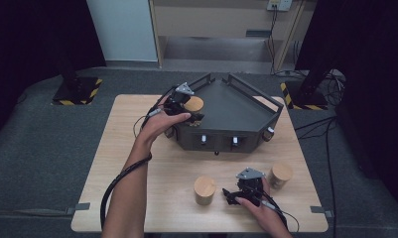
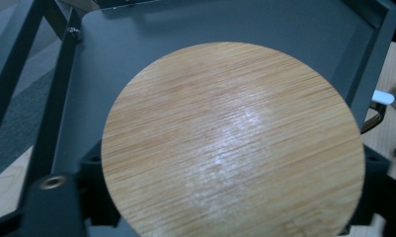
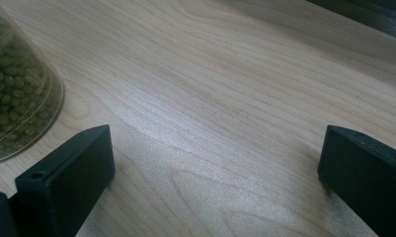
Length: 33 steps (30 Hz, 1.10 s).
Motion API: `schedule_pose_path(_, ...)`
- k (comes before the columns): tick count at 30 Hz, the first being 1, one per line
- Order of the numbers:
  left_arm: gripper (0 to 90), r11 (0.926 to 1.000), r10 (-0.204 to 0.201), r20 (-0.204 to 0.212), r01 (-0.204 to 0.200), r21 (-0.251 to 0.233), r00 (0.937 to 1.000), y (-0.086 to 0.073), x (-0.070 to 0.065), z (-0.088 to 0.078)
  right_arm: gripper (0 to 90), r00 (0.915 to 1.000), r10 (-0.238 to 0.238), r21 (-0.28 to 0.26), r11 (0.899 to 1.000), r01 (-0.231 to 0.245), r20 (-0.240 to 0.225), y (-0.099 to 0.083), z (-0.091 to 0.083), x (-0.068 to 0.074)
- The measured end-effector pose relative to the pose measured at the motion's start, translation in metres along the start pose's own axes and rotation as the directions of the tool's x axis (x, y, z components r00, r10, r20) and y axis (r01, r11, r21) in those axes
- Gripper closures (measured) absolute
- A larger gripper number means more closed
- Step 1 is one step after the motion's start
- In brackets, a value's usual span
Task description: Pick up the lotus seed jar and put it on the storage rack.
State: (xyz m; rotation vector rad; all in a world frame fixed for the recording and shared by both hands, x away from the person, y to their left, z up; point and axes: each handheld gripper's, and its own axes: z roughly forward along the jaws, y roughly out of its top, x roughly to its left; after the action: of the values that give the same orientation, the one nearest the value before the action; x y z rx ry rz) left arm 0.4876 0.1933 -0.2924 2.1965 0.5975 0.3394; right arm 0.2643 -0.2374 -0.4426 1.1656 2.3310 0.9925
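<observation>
Item: jar with bamboo lid (image 1: 193, 104), placed in the near left corner of the dark grey tray (image 1: 236, 106), just beside its rail. Left gripper (image 1: 182, 103) around it; whether the pads press on its sides cannot be told. Right gripper (image 1: 242, 191) rests on the wooden table (image 1: 137, 148), jaws wide apart and empty, between two more jars (image 1: 205, 190) (image 1: 280, 174). Risk: withdrawing carelessly could tip the jar against the rail.

no readable text, labels, brands, numbers or signs on anything in view
</observation>
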Motion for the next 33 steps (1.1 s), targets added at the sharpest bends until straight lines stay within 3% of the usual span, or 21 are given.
schedule_pose_path(5, 7.5, 1.0, -0.003, -0.035, 0.003, -0.008, 0.9994, -0.002, -0.007, -0.01, 1.0, 1.0, 0.0, 0.0, 1.0, 0.0, 0.0, 0.0, 0.0, 0.0)
schedule_pose_path(13, 6.2, 0.9996, 0.011, -0.079, -0.014, -0.026, 0.9968, -0.013, -0.019, -0.028, 1.0, 1.0, 0.0, -0.001, 1.0, 0.0, 0.0, 0.0, 0.0, 0.0)
schedule_pose_path(22, 4.4, 0.9978, -0.033, -0.095, 0.027, -0.061, 0.9949, -0.041, -0.028, -0.043, 1.0, 1.0, 0.002, -0.002, 1.0, -0.002, 0.0, 0.0, 0.0, 0.0)
schedule_pose_path(33, 3.7, 0.9957, -0.052, -0.123, 0.042, -0.082, 0.9911, -0.058, -0.045, -0.055, 0.9, 1.0, 0.004, -0.001, 1.0, -0.004, 0.0, 0.0, 0.0, 0.0)
